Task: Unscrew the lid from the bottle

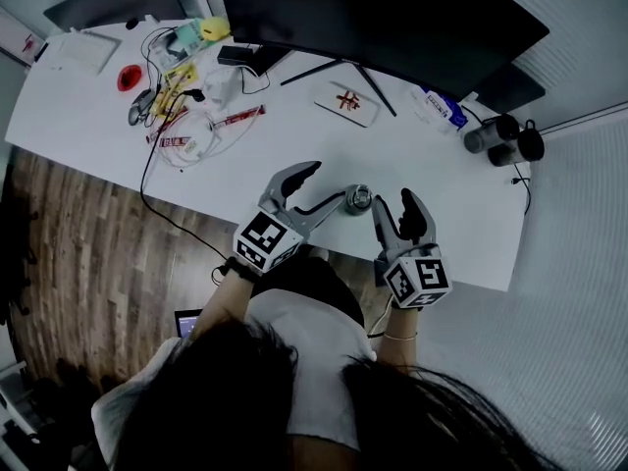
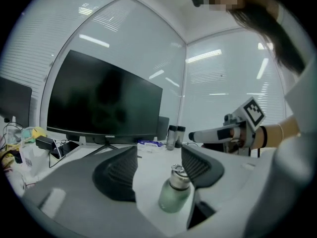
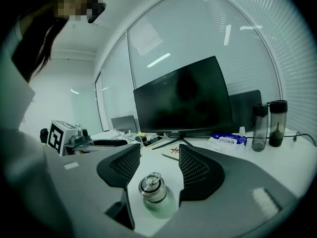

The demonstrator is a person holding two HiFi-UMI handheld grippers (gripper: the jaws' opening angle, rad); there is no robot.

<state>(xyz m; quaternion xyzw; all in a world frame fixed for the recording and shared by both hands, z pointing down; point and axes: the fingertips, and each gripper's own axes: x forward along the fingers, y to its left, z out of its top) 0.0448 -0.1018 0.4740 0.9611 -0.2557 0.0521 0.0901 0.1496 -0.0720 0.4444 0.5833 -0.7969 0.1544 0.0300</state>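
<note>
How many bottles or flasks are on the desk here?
3. The small green bottle stands near the desk's front edge. A grey tumbler and a dark tumbler stand side by side at its far right corner. Clutter at the left could hide more.

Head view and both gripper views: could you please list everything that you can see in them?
desk: one, white, middle of the head view
bottle: one, pale green, near the desk's front edge
lid: one, metal with a ring, on the bottle
monitor: one, black, back of the desk
tumblers: two, dark, back right
wipes pack: one, white and blue, back right
card: one, white with a red mark, by the monitor's stand
red disc: one, back left
cables: a tangle, white and black, left part
floor: wood, left of the desk
left hand-held gripper: grey, open, bottle between its jaws
right hand-held gripper: grey, open, bottle between its jaws
</note>
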